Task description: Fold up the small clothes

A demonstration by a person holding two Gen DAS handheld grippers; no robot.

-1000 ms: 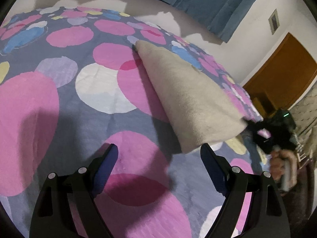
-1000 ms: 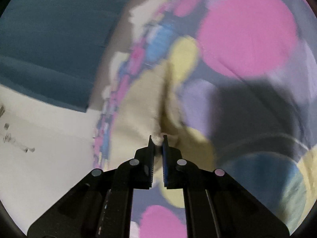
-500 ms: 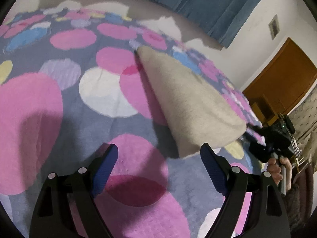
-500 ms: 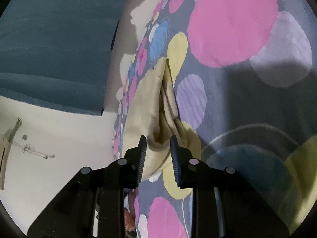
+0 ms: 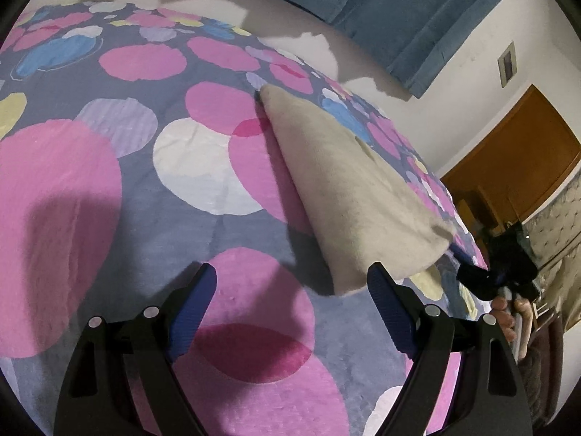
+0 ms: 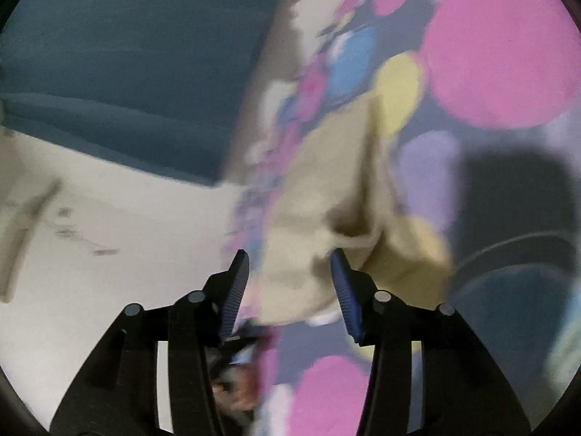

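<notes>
Beige cloth lies on the bedspread, already doubled over into a long tapering shape: narrow end far up the bed, wide end near the bed's right edge. It sits just ahead and to the right of the left gripper.

Left gripper: jaws wide, nothing between them, hovering above the bedspread short of the cloth's near corner.

Right gripper: jaws apart, nothing clamped. The cloth's wide end sits right in front of the tips, with a puckered crease there. View is motion-blurred, so I can't tell if a pad touches fabric.

Handling, my read:
- Light, soft, fleecy-looking. No stiffness; it will sag and drape the instant it's lifted.
- Fuzzy surface on a fuzzy bedspread should mean decent friction: it shouldn't slide by itself, but may drag if pulled flat.
- Not fragile. Firm pinch is fine.
- Layers can separate. Pinch through both at the edge, or the top layer peels off and the fold opens.

Where to grip: the two corners of the wide end, one per gripper, right at the hem. Lift just clear of the bed, carry toward the narrow end, lay down. The puckered corner by the right gripper needs flattening first.
</notes>
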